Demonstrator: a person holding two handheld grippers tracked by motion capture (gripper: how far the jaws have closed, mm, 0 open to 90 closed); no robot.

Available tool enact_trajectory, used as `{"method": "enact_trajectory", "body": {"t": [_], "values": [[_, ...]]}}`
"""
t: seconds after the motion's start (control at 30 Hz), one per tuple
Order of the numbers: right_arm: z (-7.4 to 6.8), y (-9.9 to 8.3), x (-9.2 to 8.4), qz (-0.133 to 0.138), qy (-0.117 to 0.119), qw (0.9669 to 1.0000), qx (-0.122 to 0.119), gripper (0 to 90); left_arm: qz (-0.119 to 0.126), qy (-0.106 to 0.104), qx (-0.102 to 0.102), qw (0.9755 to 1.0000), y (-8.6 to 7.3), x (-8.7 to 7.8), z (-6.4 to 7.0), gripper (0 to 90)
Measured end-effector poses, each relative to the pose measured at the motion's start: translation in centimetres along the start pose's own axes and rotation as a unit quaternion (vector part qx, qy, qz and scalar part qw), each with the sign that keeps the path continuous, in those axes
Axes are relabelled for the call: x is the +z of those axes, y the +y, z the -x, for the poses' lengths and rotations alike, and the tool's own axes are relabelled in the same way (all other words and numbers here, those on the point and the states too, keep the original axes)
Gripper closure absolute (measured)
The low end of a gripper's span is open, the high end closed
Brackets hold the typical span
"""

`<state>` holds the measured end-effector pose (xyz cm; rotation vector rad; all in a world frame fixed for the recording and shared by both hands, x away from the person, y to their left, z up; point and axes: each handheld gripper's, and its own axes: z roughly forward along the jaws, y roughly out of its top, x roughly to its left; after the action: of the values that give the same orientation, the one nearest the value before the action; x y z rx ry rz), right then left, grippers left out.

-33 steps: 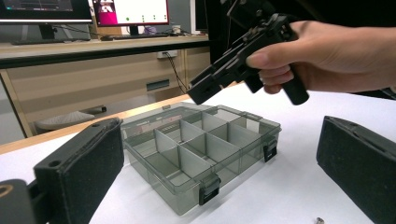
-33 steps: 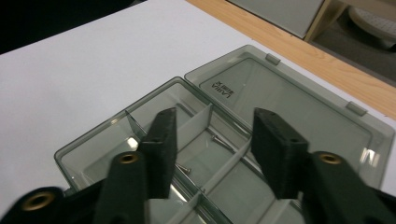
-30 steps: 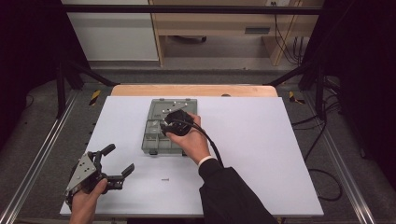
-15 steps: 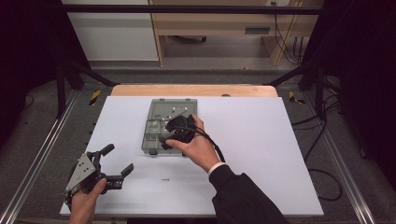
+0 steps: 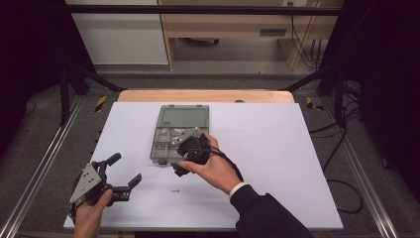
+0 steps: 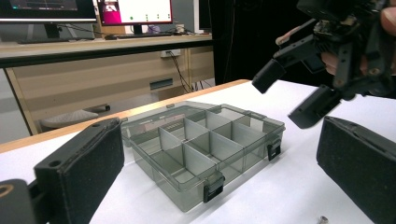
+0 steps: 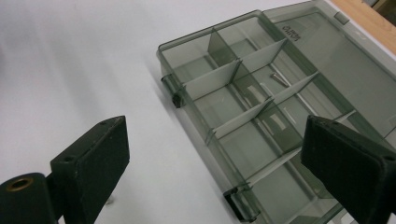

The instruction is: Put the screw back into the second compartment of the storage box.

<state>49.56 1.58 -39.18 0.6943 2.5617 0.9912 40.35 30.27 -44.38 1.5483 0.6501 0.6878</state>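
Observation:
A smoky grey compartment box [image 5: 168, 130] lies on the white table with its lid [image 5: 184, 117] folded open behind it. My right gripper [image 5: 179, 159] hovers over the box's near edge. Its jaws have just been opening and nothing is between them. In the right gripper view the right gripper [image 7: 217, 135] stands wide over the compartments [image 7: 233, 107], and a thin screw [image 7: 279, 80] lies in one of the middle ones. My left gripper [image 5: 126, 168] rests open at the near left corner. A small screw [image 5: 175, 190] lies loose on the table in front of the box.
The white table top [image 5: 277, 148] has a wooden strip [image 5: 208, 95] along its far edge. Metal rails [image 5: 44, 163] flank the table on both sides. In the left gripper view, the right gripper [image 6: 292, 93] hangs at the upper right above the box [image 6: 205, 144].
The right hand has drawn back toward the near edge of the box, and its jaws have opened. The left gripper has stayed where it was.

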Motion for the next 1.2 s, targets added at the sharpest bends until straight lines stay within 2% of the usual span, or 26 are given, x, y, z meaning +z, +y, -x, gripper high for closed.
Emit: {"method": "enact_trajectory", "body": {"t": [0.17,0.47,0.9,1.07,1.2], "values": [[-0.5,-0.6,-0.1,-0.004,0.007,1.0000,-0.002,8.5,0.000,0.000,0.000,1.0000,0.0,0.0,0.0,0.7],[-1.5,-1.5,0.0,-0.031,0.028,0.9990,-0.018,7.1,0.001,0.002,0.000,1.0000,0.0,-0.1,0.0,0.7],[-3.2,-2.6,1.1,-0.069,0.062,0.9948,-0.042,6.7,0.004,0.002,-0.001,1.0000,0.1,-0.1,-0.1,0.7],[-3.7,-2.8,1.6,-0.081,0.066,0.9936,-0.041,6.9,0.004,0.002,-0.001,1.0000,0.1,-0.2,-0.1,0.7],[-4.0,-2.9,2.0,-0.090,0.074,0.9920,-0.049,6.9,0.001,-0.002,-0.002,1.0000,0.0,-0.1,0.0,0.7]]}}
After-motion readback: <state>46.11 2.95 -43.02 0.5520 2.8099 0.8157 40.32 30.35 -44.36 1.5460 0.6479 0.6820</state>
